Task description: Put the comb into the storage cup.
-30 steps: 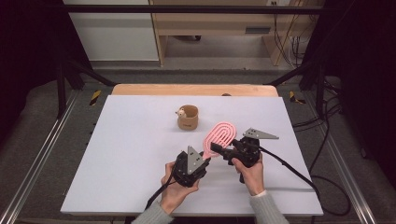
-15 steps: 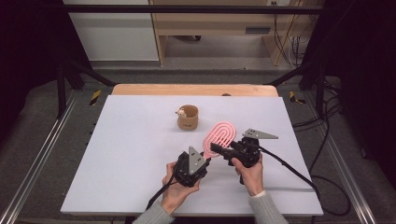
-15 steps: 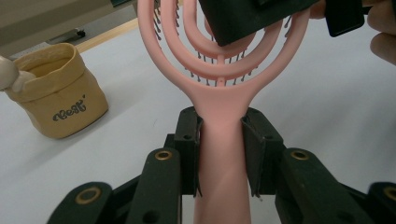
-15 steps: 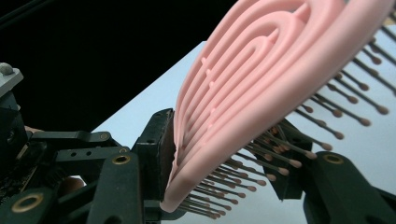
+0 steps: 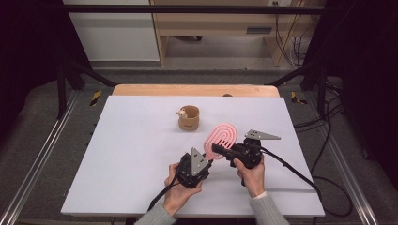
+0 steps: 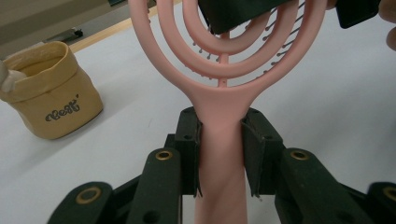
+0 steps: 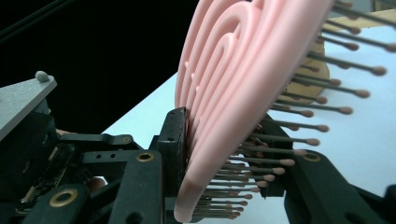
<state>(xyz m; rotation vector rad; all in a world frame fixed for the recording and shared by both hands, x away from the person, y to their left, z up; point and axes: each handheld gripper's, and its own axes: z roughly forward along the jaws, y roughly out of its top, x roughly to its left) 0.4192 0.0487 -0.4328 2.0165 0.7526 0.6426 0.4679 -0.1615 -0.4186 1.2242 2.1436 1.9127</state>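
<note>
A pink plastic hairbrush [image 5: 220, 138] with a looped, open head is being held above the white table [image 5: 117, 154] by both grippers at once.

The left gripper [image 6: 223, 154] is clamping the brush's handle between its two black pads, with the head rising away from it toward the far side of the table. The right gripper [image 7: 224, 158] is coming in from the side, and its jaws have just been closing on the edge of the head; one pad is pressing the smooth back while the other is sitting in among the brown-tipped bristles. The person's two hands are resting close together near the front edge. A small tan paper-look pot [image 5: 188, 118] with a white tuft in its mouth is standing well apart, farther back on the table.
</note>
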